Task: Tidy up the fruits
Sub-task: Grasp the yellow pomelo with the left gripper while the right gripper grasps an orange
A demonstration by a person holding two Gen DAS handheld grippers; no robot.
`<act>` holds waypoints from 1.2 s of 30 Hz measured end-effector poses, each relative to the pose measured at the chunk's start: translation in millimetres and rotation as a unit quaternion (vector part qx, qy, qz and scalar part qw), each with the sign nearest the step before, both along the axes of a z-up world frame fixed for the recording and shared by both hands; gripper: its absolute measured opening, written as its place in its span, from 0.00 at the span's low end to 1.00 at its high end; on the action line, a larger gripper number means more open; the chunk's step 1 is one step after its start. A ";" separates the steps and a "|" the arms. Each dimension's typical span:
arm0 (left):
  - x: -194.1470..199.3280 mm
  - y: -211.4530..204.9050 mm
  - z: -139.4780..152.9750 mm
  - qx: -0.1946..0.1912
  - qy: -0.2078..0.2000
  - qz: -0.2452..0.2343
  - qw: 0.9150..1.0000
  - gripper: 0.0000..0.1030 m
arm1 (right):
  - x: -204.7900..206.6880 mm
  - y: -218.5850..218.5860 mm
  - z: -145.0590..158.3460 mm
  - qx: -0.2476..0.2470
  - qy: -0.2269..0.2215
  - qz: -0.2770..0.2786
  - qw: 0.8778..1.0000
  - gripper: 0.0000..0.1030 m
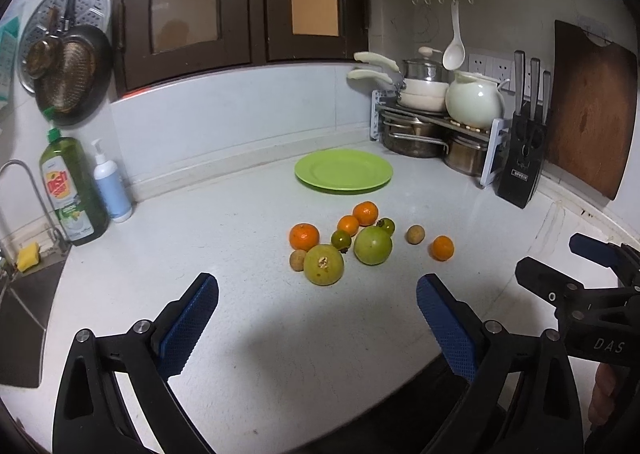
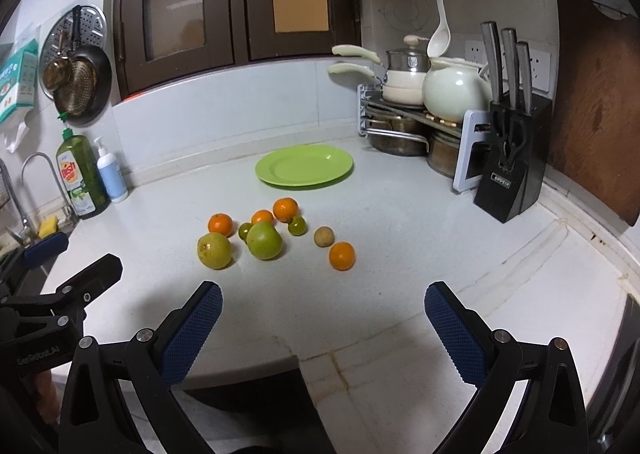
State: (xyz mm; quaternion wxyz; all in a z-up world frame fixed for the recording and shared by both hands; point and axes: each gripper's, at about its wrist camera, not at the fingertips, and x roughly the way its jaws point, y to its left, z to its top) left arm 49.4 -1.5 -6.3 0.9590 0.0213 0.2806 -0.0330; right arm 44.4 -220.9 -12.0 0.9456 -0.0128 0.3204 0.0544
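Nine loose fruits (image 1: 348,240) lie on the table (image 1: 240,238) before the empty green plate (image 1: 344,171); both grippers, left gripper (image 1: 316,294) and right gripper (image 2: 322,298), hang back with jaws open and empty, so nothing seems started, and the first grasp likely comes next.

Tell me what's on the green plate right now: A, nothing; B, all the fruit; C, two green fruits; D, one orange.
A: the green plate is bare, and every fruit, such as the nearest orange, lies on the counter in front of it.

Home kitchen: pots (image 1: 424,94), knife block (image 1: 522,158).
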 end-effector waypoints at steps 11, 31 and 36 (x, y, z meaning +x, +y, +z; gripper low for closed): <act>68.1 11.9 -28.1 -0.007 0.041 -0.035 0.999 0.80 | 59.6 15.8 -29.1 0.002 0.051 -0.016 0.999 0.89; 137.3 -3.3 -83.5 -0.039 0.130 -0.007 0.991 0.58 | 139.6 9.7 -81.5 -0.031 0.128 0.016 0.991 0.66; 146.2 -7.6 -90.7 -0.039 0.143 0.007 0.989 0.55 | 152.1 3.4 -88.9 -0.027 0.138 0.029 0.990 0.61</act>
